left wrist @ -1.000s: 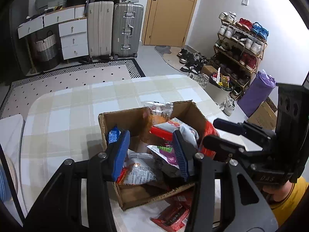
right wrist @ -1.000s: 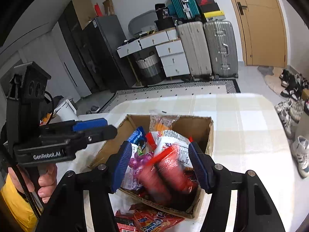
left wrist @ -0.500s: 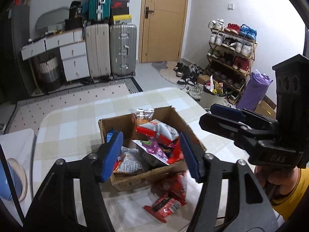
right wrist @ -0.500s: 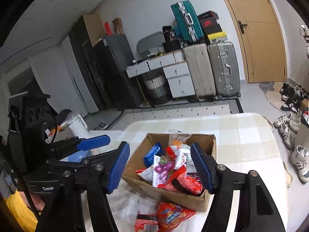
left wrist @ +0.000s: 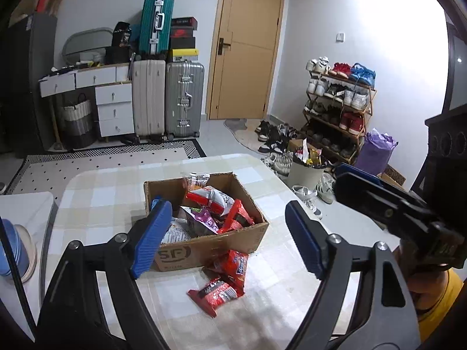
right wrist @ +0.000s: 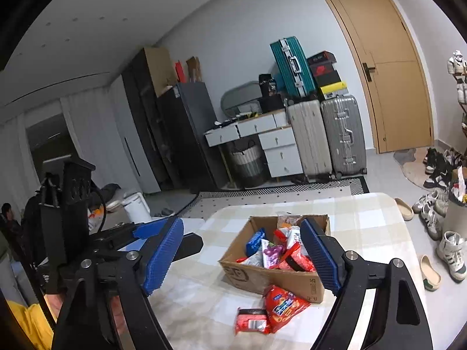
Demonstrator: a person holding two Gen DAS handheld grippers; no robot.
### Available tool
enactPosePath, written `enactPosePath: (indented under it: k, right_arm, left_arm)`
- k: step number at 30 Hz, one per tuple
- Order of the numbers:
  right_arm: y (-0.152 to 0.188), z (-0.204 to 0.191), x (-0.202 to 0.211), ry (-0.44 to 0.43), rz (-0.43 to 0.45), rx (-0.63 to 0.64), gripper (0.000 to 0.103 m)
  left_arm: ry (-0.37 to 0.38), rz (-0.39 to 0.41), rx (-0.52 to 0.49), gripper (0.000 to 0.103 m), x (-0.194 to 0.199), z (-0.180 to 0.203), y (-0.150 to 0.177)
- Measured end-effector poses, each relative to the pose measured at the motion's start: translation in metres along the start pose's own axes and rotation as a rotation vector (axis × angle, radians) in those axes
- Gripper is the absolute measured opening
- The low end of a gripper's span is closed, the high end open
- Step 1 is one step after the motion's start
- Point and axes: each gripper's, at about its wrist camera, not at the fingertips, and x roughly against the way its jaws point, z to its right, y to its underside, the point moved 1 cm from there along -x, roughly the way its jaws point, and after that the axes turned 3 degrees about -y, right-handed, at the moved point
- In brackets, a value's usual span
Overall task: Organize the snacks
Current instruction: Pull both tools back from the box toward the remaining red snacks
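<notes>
Stood far back against a pale wall: tan door (left wrist: 243, 46), silver suitcase (left wrist: 184, 99) and cream suitcase (left wrist: 148, 96) side by side, teal suitcase (left wrist: 156, 23) propped above them. Left of those, white drawers (left wrist: 113, 108) beside a woven basket (left wrist: 76, 122). Off to the right, shoe rack (left wrist: 338, 108) (crowded, more pairs spilled across the pale tiled floor (left wrist: 216, 137)). Near, checked tabletop (left wrist: 102, 198); beyond, patterned rug (left wrist: 96, 166).

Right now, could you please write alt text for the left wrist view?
An open cardboard box full of snack packets sits on a checked table, with two red packets lying in front of it. The open left gripper frames the scene.
</notes>
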Motion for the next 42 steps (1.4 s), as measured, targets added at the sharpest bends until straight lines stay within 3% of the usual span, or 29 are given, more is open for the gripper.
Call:
enactPosePath:
  k: [4, 11, 14, 17, 27, 42]
  right_arm:
    - [0.007, -0.012, 0.027, 0.001, 0.035, 0.001, 0.094]
    - [0.035, -0.026, 0.056, 0.017, 0.055, 0.019, 0.099]
    - [0.047, -0.023, 0.063, 0.021, 0.063, 0.002, 0.101]
    - [0.061, -0.020, 0.067, 0.022, 0.060, -0.010, 0.102]
    - [0.098, -0.018, 0.058, 0.031, -0.010, -0.020, 0.102]
    - [0.108, -0.017, 0.043, 0.029, -0.040, -0.033, 0.102]
  left_arm:
    - [-0.021, 0.031, 0.023, 0.082, 0.031, 0.003, 0.011]
    - [-0.059, 0.062, 0.047, 0.086, 0.071, 0.006, 0.035]
    - [-0.081, 0.074, 0.078, 0.103, 0.082, 0.001, 0.054]
    - [-0.093, 0.058, 0.099, 0.102, 0.085, -0.003, 0.073]
    - [-0.115, -0.053, 0.144, 0.102, 0.051, -0.017, 0.121]
    - [-0.100, -0.107, 0.141, 0.102, 0.019, -0.012, 0.135]
